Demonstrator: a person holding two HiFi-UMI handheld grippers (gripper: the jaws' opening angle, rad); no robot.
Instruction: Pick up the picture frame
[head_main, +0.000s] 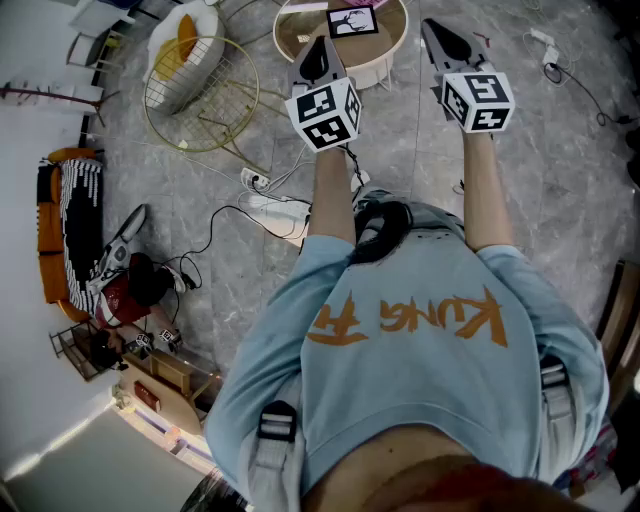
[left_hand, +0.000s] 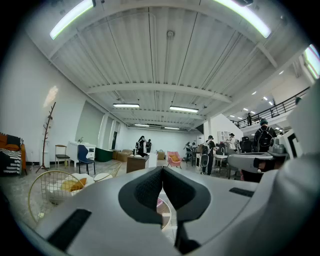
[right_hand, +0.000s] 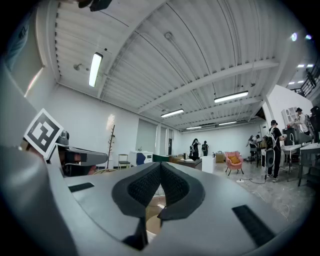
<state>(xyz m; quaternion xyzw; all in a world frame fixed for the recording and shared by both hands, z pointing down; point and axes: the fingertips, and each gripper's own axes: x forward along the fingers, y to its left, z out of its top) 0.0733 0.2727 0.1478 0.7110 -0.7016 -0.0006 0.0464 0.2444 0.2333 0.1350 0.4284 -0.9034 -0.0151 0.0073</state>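
The picture frame (head_main: 352, 22) lay on the round table (head_main: 388, 60), just ahead of the left gripper (head_main: 320, 45). The right gripper (head_main: 430, 28) hung beside the table's edge. Both grippers pointed level, jaws pressed together on nothing.

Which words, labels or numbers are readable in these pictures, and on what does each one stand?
"KUNG": orange print on the person's blue shirt, upside down in the head view; the sign beside it is too stylised to read.
Marker cubes: square patterns only, no words.
Picture frame: a drawing, no readable text.
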